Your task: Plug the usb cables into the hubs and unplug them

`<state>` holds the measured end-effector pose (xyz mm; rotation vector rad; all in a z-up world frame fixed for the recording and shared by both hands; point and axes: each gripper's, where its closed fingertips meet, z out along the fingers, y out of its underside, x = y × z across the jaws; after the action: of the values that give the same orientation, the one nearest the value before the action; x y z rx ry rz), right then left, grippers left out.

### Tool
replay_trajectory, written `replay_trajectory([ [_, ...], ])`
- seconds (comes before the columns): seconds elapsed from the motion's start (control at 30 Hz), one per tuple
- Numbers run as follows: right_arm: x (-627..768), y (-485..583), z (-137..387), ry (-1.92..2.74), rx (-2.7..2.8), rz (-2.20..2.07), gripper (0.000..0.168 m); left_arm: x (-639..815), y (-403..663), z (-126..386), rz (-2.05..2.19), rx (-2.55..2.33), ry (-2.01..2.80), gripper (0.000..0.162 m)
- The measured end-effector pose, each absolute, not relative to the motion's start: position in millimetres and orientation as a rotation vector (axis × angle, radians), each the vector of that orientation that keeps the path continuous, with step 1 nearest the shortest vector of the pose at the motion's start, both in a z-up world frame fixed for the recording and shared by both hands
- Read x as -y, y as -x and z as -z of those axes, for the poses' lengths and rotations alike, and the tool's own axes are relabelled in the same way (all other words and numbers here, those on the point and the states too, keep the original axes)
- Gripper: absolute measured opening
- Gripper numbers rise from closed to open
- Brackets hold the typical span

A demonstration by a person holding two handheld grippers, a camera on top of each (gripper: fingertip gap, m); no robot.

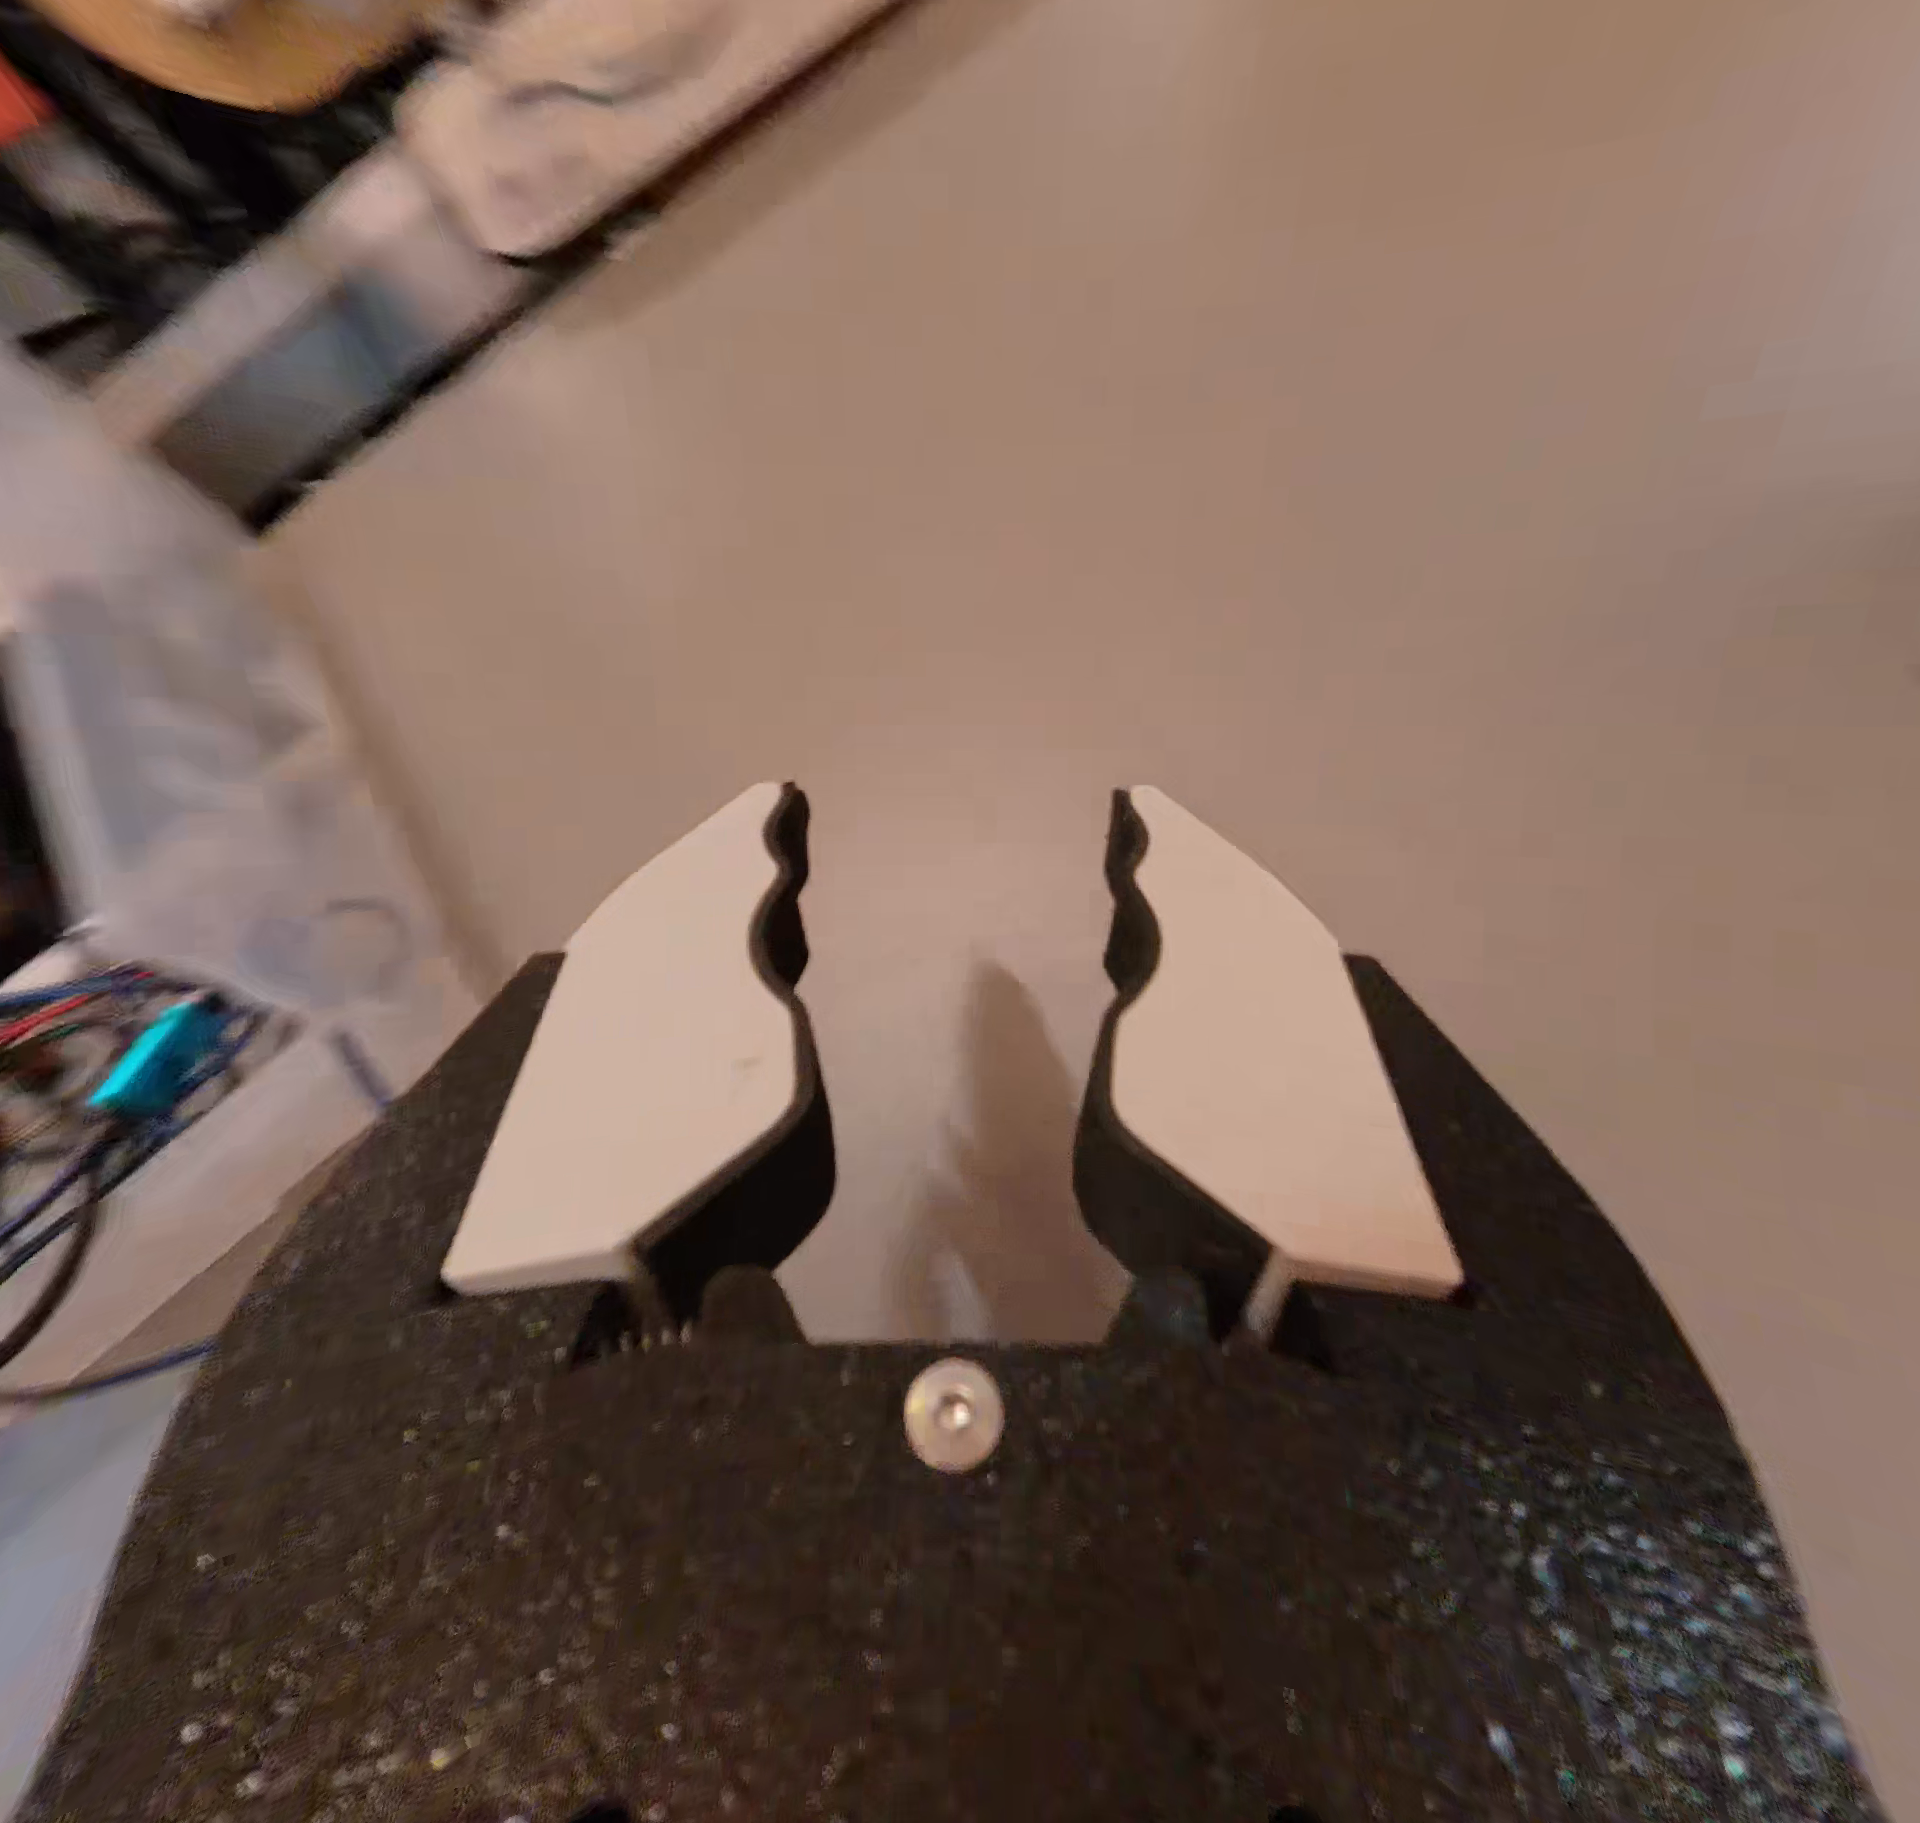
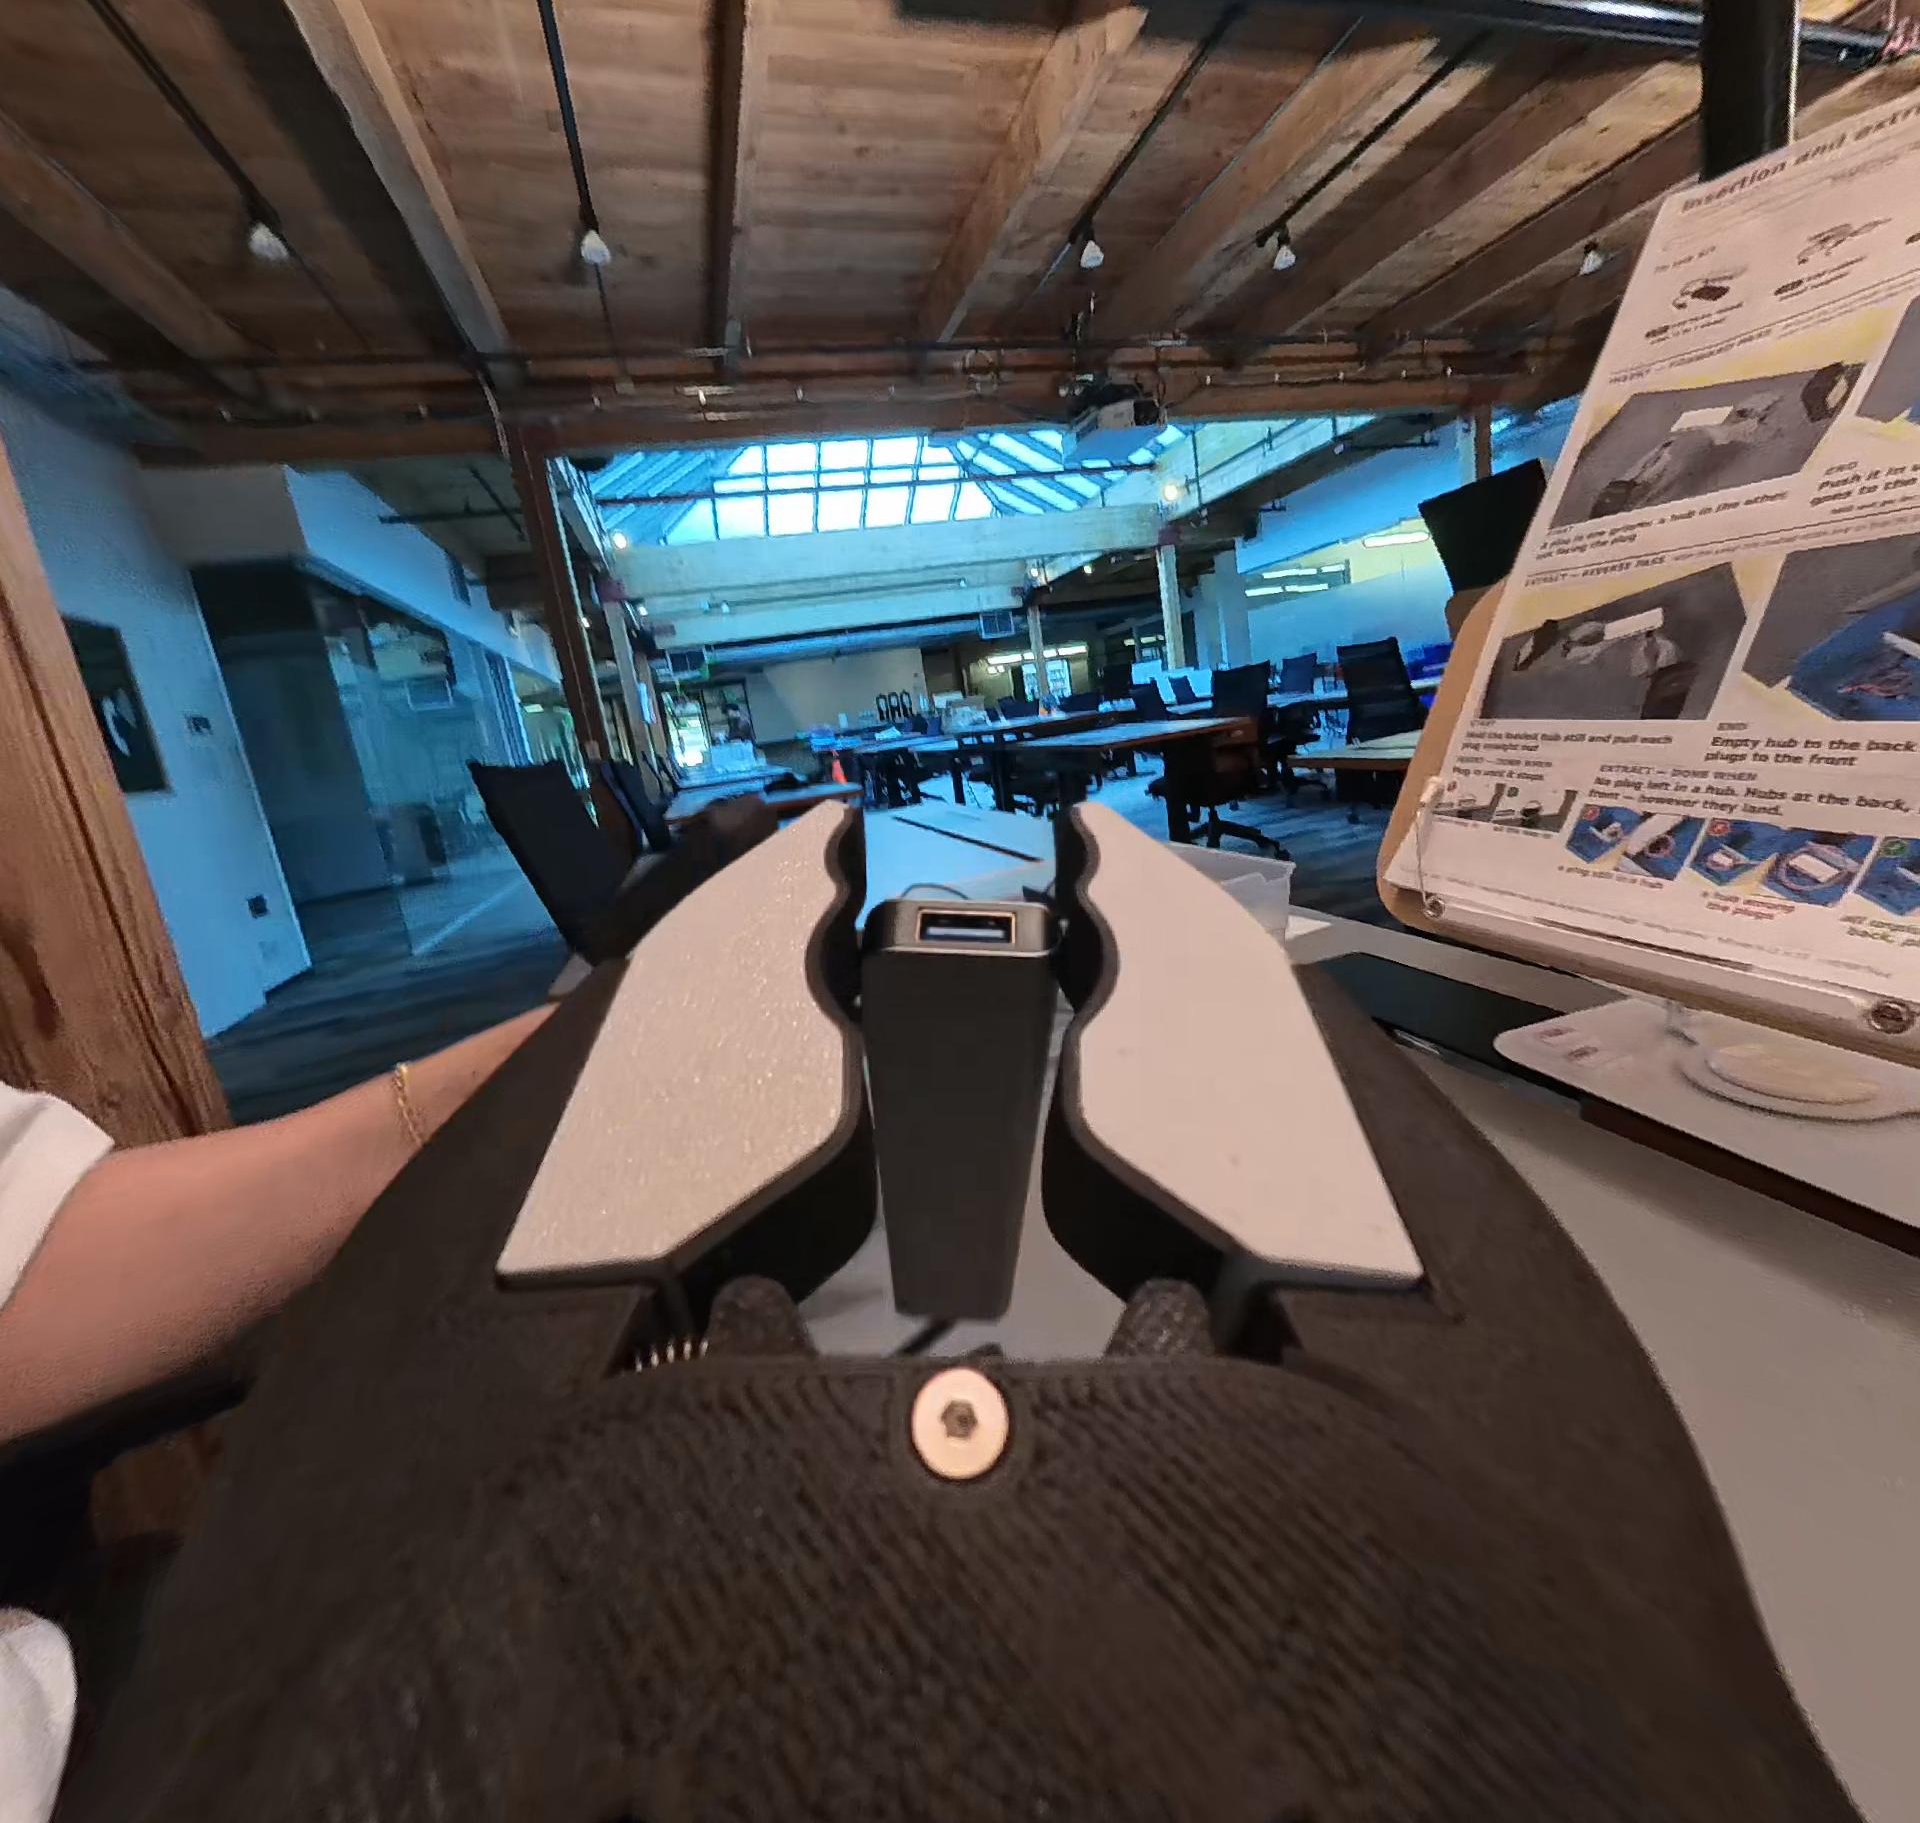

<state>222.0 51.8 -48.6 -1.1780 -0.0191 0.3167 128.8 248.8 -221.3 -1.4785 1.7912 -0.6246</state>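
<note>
1. Gripped between the pads of the right hand-held gripper [image 2: 958, 874] is a dark hub [image 2: 956, 1067], a slim hard block held by its long sides, lifted above the bench [image 2: 1683, 1378] with its open USB socket pointing away from the camera.
2. It looks light and rigid, with smooth, probably slippery sides; the grip near the socket end seems right for resisting the push of a plug.
3. Over on the other side, the left hand-held gripper [image 1: 954, 807] stands wide and empty above bare bench [image 1: 1351, 423], in a blurred picture.
4. Cables [image 1: 73, 1077] lie in a tangle at that view's left edge, one with a teal piece [image 1: 156, 1056]. They look limp, so a plug is best taken by its stiff body.
5. Beyond the hub, a forearm [image 2: 229, 1191] with a thin bracelet comes in from the left, and an instruction sheet [image 2: 1704, 568] stands on the right.
</note>
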Motion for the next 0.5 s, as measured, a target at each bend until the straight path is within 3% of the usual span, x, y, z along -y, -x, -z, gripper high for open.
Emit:
replay_trajectory([
  [0.17,-64,-214,55,1.235,0.036,-0.312,0.036,-143,-154,141,1.208,-1.815,1.195,0.053],
  [0.23,-69,-207,57,1.264,0.053,-0.313,0.036,-101,-162,144,1.151,-1.963,1.097,0.065],
  [0.3,-74,-199,58,1.288,0.069,-0.305,0.036,-75,-173,160,1.005,-2.089,1.032,0.066],
  [0.33,-76,-195,58,1.301,0.077,-0.304,0.036,-69,-181,166,0.935,-2.102,1.021,0.063],
  [0.4,-79,-190,58,1.320,0.084,-0.291,0.036,-64,-196,171,0.863,-2.068,1.010,0.028],
  [0.5,-80,-195,60,1.353,0.078,-0.187,0.036,-61,-211,172,0.907,-2.007,1.065,0.021],
])
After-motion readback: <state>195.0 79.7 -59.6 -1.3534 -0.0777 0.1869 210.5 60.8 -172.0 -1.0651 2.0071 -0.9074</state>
